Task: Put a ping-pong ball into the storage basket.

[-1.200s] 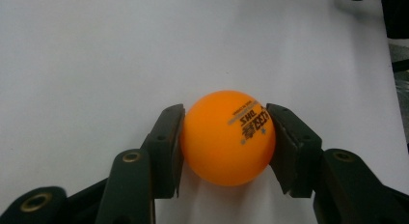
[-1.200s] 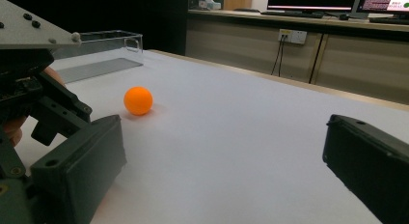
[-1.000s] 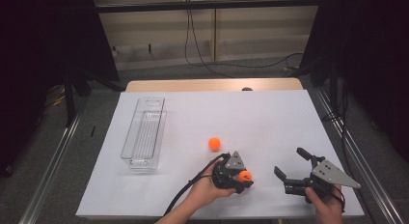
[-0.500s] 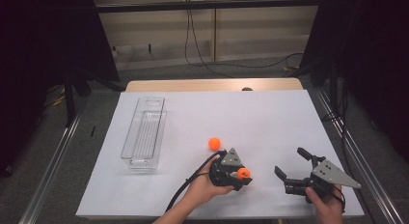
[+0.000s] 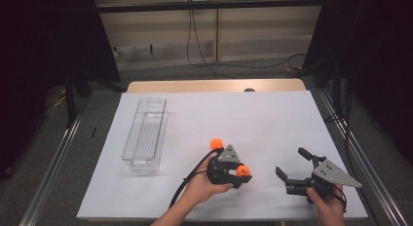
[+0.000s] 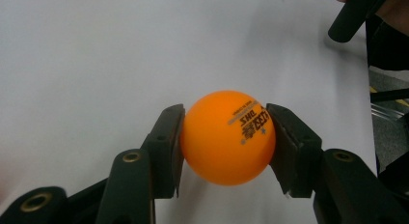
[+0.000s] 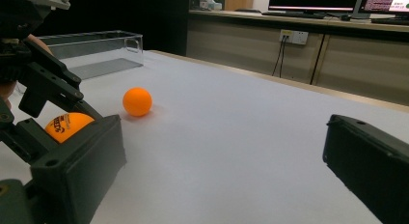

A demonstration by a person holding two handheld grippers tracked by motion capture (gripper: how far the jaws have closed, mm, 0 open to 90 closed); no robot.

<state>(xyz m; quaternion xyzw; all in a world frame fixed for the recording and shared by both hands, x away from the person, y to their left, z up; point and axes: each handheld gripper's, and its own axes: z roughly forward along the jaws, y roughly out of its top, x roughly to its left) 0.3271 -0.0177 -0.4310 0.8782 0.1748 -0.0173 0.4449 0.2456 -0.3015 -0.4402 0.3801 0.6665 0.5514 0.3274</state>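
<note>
My left gripper (image 6: 225, 134) is shut on an orange table-tennis ball (image 6: 217, 147) with black print, one pad on each side of it. In the high view the left gripper (image 5: 241, 173) holds this ball (image 5: 243, 170) near the front middle of the white table. A second orange ball (image 5: 216, 143) lies loose on the table just behind it, and appears again (image 7: 137, 101) in the right gripper view. To the right, my right gripper (image 5: 290, 161) rests low with its jaws wide apart and nothing between them (image 7: 222, 156).
A clear plastic bin (image 5: 144, 135) lies lengthwise on the left part of the white table sheet (image 5: 263, 114). Black cables trail from the left gripper toward the front edge. Metal rails run along both sides of the table.
The left gripper, still holding the ball, has shifted slightly back and to the left. The right gripper has stayed where it was.
</note>
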